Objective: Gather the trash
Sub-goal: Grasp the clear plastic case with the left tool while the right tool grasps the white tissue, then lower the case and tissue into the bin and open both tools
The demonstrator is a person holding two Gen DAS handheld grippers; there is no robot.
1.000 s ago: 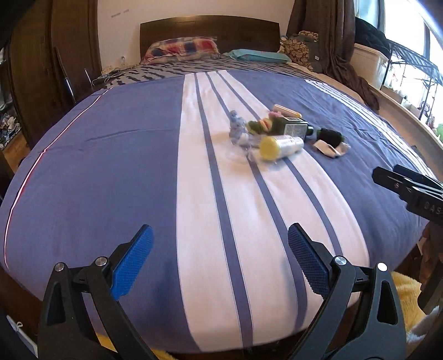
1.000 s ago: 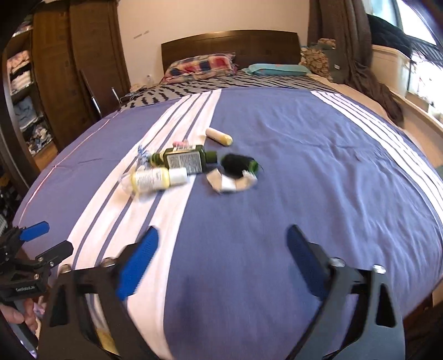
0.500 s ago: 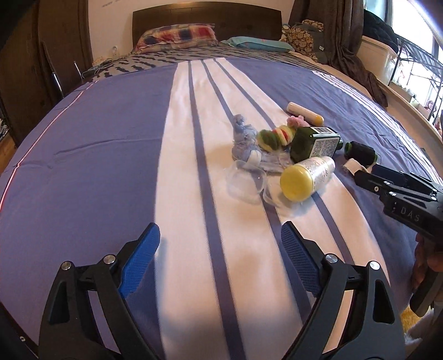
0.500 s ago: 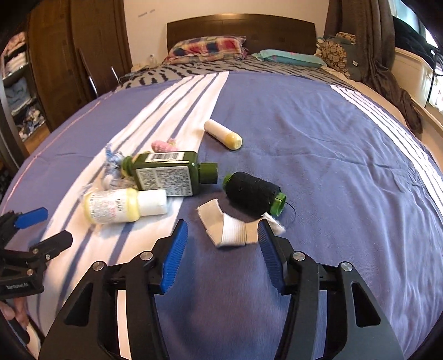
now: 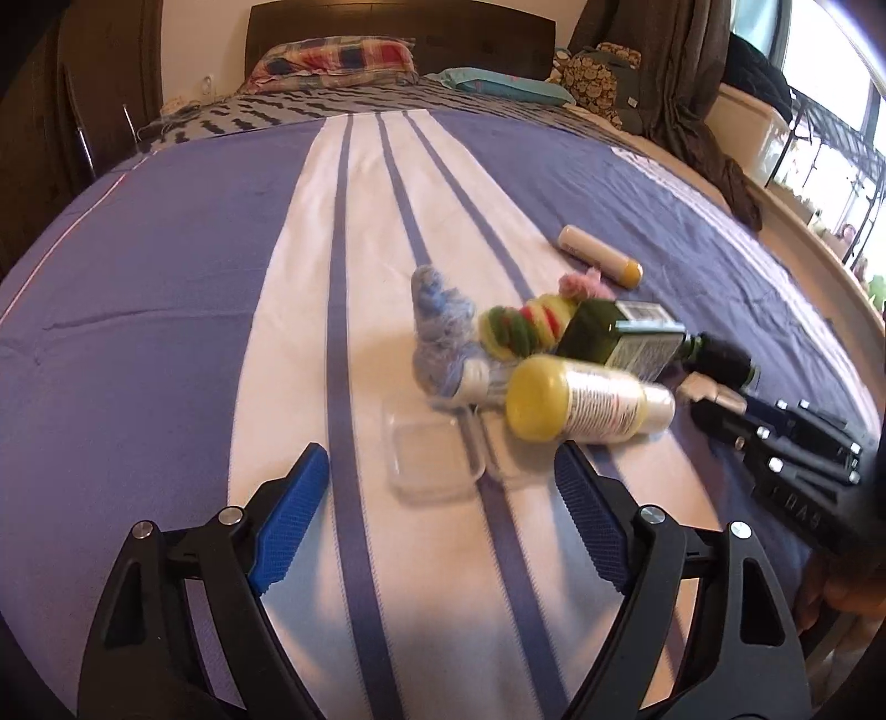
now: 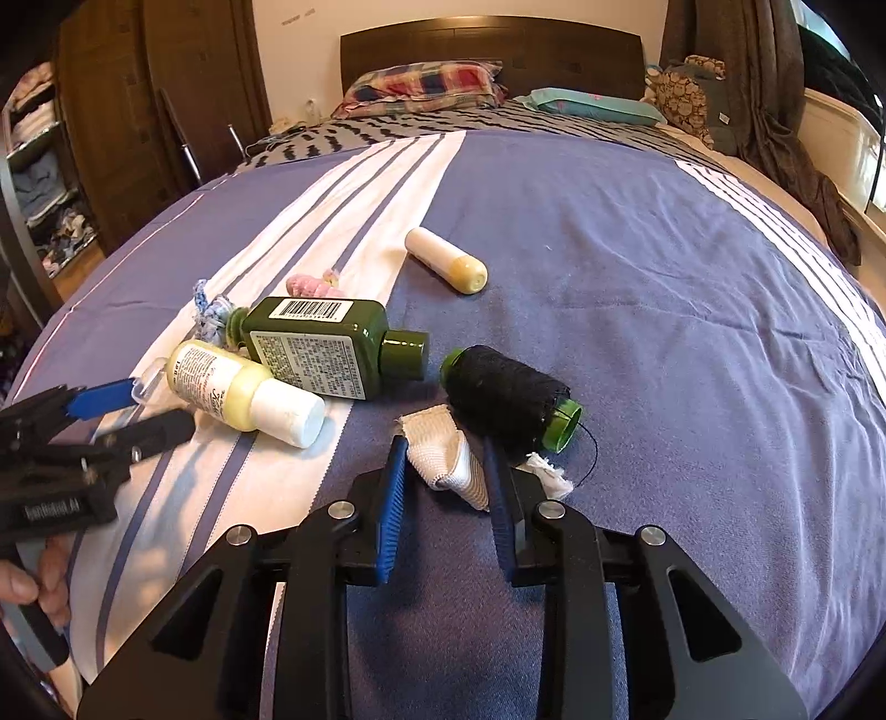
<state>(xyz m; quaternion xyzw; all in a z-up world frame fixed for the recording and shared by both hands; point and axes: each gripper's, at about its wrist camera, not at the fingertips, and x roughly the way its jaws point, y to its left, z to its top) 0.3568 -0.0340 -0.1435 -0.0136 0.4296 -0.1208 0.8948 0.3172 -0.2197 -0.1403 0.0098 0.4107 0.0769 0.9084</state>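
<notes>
A small pile of litter lies on the blue-and-white striped bedspread point(image 6: 664, 288). My right gripper point(image 6: 444, 443) is closing, and its blue pads touch both sides of a folded white cloth strip point(image 6: 443, 457). Just beyond the strip lies a black thread spool point(image 6: 506, 401). My left gripper point(image 5: 438, 451) stands wide with its jaws closing slightly and nothing between the pads. A clear plastic case point(image 5: 429, 454) lies just ahead of them. Behind it are a yellow bottle point(image 5: 587, 407), a green bottle point(image 5: 620, 335), blue yarn point(image 5: 440, 327) and a cream tube point(image 5: 601, 255).
A striped pompom point(image 5: 526, 324) and a pink scrap point(image 5: 581, 282) lie in the pile. Pillows point(image 6: 426, 83) and a dark headboard point(image 6: 487, 50) are at the far end. A wooden wardrobe point(image 6: 166, 111) stands on the left, with curtains point(image 5: 686, 83) and a window shelf on the right.
Both grippers moved forward and down to the pile. The right jaws narrowed from wide open to the sides of the white cloth strip. The left jaws narrowed slightly.
</notes>
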